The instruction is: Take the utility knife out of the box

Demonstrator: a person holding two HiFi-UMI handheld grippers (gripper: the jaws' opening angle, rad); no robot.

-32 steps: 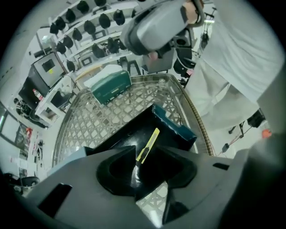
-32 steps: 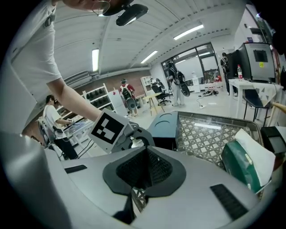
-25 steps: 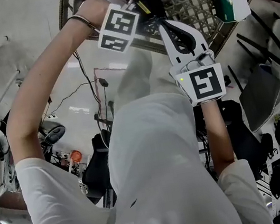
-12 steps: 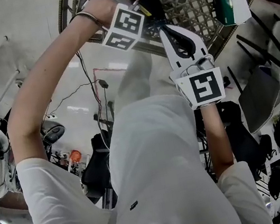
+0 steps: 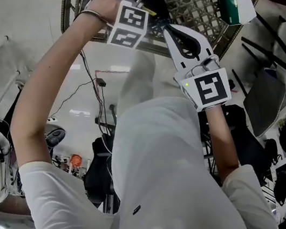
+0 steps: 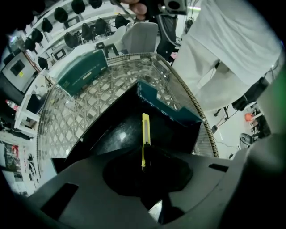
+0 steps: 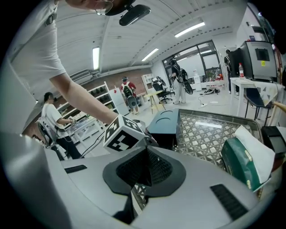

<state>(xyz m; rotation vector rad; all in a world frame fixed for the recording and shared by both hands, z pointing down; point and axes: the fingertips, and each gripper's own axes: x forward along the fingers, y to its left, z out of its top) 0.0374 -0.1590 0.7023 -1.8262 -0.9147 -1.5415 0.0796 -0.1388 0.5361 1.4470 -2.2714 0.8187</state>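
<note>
While the left gripper [image 6: 143, 166] pinches a single yellow utility knife [image 6: 145, 127] by one end between its jaws, over the open black box [image 6: 114, 132], the right gripper [image 7: 146, 157] hangs nearby, jaws pressed together on nothing. Two boxes sit on the lattice tabletop [image 6: 100, 91]: the black one and a teal carton [image 6: 82, 71].

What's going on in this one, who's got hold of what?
A person holds a gripper in each hand over a lattice-topped table. The left gripper is shut on the near end of the yellow utility knife, which shows against the dark inside of the open black box. The right gripper hovers beside it, jaws together and empty. Whether the knife has cleared the box cannot be told.
</note>
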